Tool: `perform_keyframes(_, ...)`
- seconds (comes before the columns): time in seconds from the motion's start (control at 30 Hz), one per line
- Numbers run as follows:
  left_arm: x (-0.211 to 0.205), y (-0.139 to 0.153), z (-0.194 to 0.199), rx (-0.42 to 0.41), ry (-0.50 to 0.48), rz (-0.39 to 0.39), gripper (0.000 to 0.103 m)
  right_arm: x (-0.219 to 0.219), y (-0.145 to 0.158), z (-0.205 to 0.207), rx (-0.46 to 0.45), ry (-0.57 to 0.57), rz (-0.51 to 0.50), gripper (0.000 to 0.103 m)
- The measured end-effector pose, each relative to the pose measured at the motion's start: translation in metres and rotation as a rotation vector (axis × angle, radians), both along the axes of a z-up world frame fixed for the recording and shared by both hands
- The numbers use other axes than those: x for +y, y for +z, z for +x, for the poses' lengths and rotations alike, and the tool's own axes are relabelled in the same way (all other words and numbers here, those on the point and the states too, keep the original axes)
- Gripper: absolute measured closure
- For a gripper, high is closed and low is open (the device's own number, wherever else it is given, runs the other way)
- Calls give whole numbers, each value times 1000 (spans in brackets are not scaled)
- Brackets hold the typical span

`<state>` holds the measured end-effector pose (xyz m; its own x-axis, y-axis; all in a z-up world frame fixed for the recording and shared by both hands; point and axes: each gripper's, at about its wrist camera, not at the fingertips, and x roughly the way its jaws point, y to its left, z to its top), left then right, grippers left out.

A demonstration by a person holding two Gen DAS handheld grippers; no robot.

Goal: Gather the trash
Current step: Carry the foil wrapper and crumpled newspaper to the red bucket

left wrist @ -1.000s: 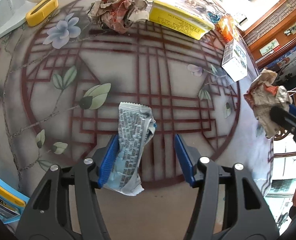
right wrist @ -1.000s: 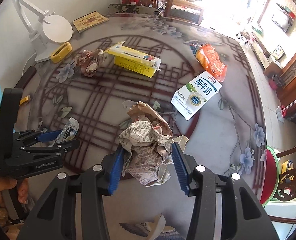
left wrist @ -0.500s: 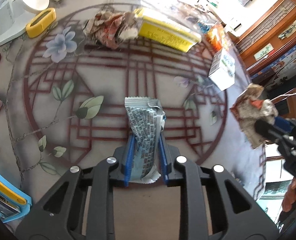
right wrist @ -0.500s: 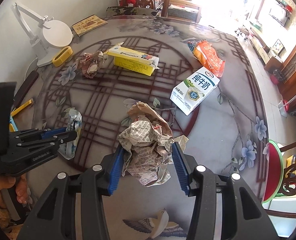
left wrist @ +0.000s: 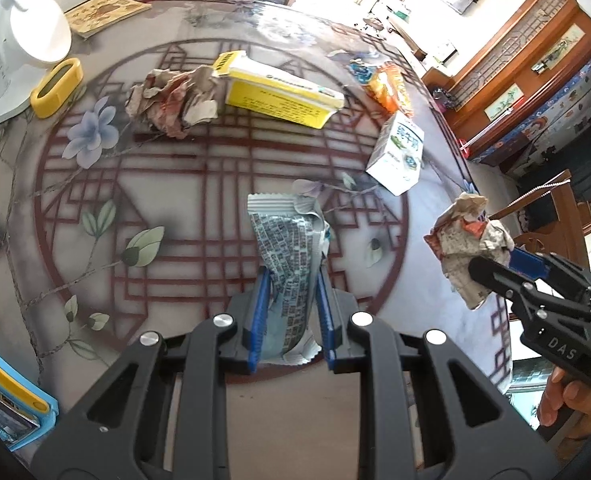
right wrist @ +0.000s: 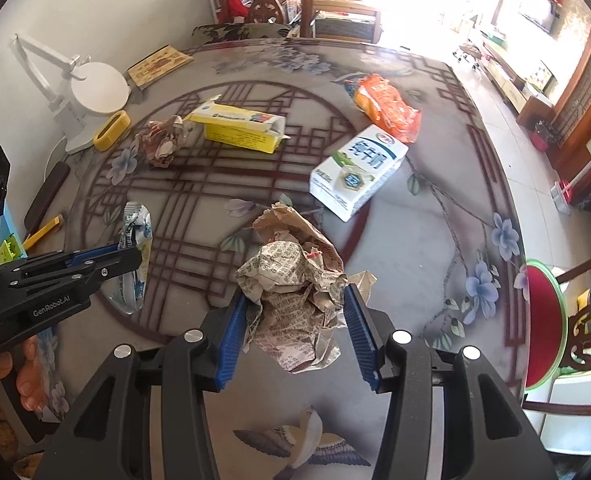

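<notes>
My left gripper (left wrist: 289, 280) is shut on a silver snack wrapper (left wrist: 287, 256) and holds it above the round patterned table (left wrist: 175, 184). The wrapper also shows in the right wrist view (right wrist: 135, 256), pinched in the left gripper (right wrist: 129, 250). My right gripper (right wrist: 293, 300) is shut on a crumpled newspaper ball (right wrist: 291, 280), lifted off the table. The ball shows at the right of the left wrist view (left wrist: 467, 244), held by the right gripper (left wrist: 491, 260).
On the table lie another crumpled paper ball (right wrist: 161, 142), a yellow box (right wrist: 239, 126), a white milk carton (right wrist: 357, 170) and an orange snack bag (right wrist: 387, 106). A white lamp (right wrist: 83, 96) and a yellow holder (right wrist: 111, 130) stand at far left. A red stool (right wrist: 543, 320) is right.
My left gripper closed on the silver wrapper and lifted it off the table. The right gripper kept hold of the newspaper ball and rose a little.
</notes>
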<state>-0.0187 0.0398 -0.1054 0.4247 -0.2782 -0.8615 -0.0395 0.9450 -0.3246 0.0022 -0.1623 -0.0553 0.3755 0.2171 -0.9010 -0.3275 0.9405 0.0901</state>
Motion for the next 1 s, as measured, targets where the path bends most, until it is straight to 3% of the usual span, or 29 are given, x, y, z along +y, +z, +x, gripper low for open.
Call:
perform_keyframes(0.57,-82,14,6,-15,-70,3,81,-89,-1,-12,9,-107,56,56)
perform_keyframes(1.0,-179,23,21,-41,-160,-23,81,-213,5,-12,-15,-263,69,56)
